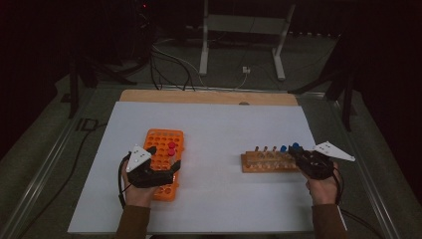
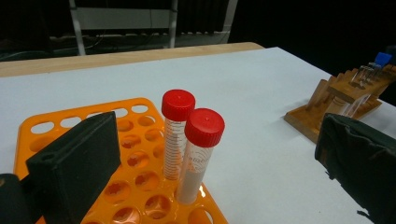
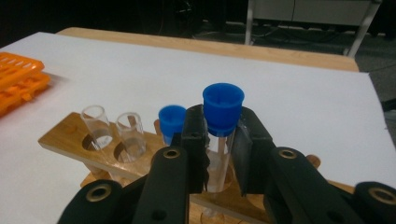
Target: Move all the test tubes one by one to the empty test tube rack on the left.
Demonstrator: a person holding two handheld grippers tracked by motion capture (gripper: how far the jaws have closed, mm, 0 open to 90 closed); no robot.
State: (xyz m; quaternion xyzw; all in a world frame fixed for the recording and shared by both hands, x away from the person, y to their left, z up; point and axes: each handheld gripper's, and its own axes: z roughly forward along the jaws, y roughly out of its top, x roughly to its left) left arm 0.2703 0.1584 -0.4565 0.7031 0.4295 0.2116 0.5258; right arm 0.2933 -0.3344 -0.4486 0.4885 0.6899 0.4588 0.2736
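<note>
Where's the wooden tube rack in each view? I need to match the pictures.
High view: wooden rack right of centre on the white sheet, at the right tool.
Left gripper view: far right, past the red-capped tubes.
Right gripper view: bottom centre, under the jaws shut on a blue-capped tube.
Shared landmark: orange rack.

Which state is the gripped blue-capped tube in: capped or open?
Capped: a blue stopper sits atop the blue-capped tube, clamped between the right gripper jaws.
</note>
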